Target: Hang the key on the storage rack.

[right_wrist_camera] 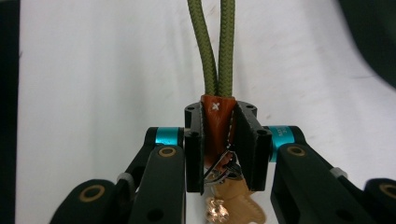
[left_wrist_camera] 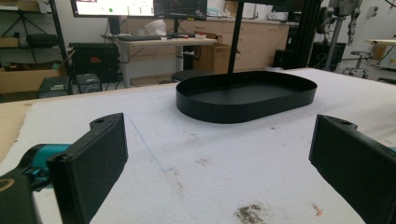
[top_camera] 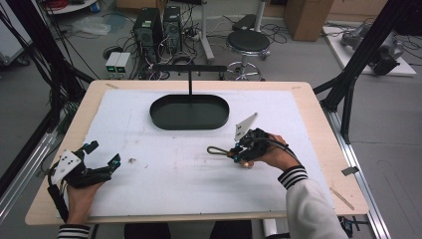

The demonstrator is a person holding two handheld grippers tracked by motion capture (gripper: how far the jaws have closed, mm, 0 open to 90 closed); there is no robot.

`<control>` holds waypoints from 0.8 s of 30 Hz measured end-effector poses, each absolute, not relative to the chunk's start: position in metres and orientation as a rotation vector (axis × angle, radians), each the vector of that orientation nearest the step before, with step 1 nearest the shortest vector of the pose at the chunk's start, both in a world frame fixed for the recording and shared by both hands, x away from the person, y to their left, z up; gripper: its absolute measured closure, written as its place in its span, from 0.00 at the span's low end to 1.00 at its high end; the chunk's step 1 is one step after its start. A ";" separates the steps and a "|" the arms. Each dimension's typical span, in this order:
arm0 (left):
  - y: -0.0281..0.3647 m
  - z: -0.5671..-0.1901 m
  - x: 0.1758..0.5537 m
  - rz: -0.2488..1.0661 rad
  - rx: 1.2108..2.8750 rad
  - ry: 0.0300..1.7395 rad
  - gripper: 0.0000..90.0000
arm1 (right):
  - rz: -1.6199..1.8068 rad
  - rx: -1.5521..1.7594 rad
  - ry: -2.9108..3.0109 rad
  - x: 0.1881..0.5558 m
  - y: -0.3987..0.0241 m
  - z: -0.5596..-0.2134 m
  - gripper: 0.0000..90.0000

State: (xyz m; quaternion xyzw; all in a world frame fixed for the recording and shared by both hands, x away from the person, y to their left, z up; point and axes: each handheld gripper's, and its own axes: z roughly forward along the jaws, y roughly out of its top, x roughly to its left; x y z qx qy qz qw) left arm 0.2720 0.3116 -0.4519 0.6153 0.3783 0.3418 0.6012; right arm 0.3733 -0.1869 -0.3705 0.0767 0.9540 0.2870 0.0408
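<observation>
A small white cross mark stands on the orange leather tab [right_wrist_camera: 216, 122] of the key strap. Faint print on the teal sleeve [right_wrist_camera: 281, 135] is too small to read.

right tool [right_wrist_camera: 219, 144] | clamped on orange tab [right_wrist_camera: 215, 126] (brass key [right_wrist_camera: 233, 203] beneath) | green cord [right_wrist_camera: 215, 46] extends ahead

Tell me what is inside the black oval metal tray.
The black oval metal tray holds nothing on its visible dark floor; its near wall hides the nearest strip of floor.
</observation>
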 end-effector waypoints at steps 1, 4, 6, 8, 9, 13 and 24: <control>0.312 -0.452 0.272 0.792 1.426 0.876 0.05 | 0.909 0.251 2.906 0.374 -0.187 -0.369 0.83; 0.312 -0.452 0.272 0.791 1.427 0.876 0.05 | 1.022 0.318 2.827 0.377 -0.190 -0.364 0.83; 0.312 -0.452 0.272 0.792 1.425 0.876 0.05 | 1.101 0.366 2.780 0.378 -0.193 -0.361 0.83; 0.312 -0.452 0.272 0.792 1.426 0.875 0.05 | 1.165 0.419 2.719 0.379 -0.195 -0.359 0.83; 0.311 -0.452 0.272 0.793 1.427 0.875 0.05 | 1.213 0.465 2.666 0.381 -0.197 -0.357 0.83; 0.311 -0.452 0.272 0.794 1.426 0.875 0.05 | 1.274 0.546 2.559 0.383 -0.198 -0.353 0.83; 0.311 -0.452 0.272 0.795 1.426 0.873 0.05 | 1.345 0.717 2.293 0.388 -0.202 -0.343 0.83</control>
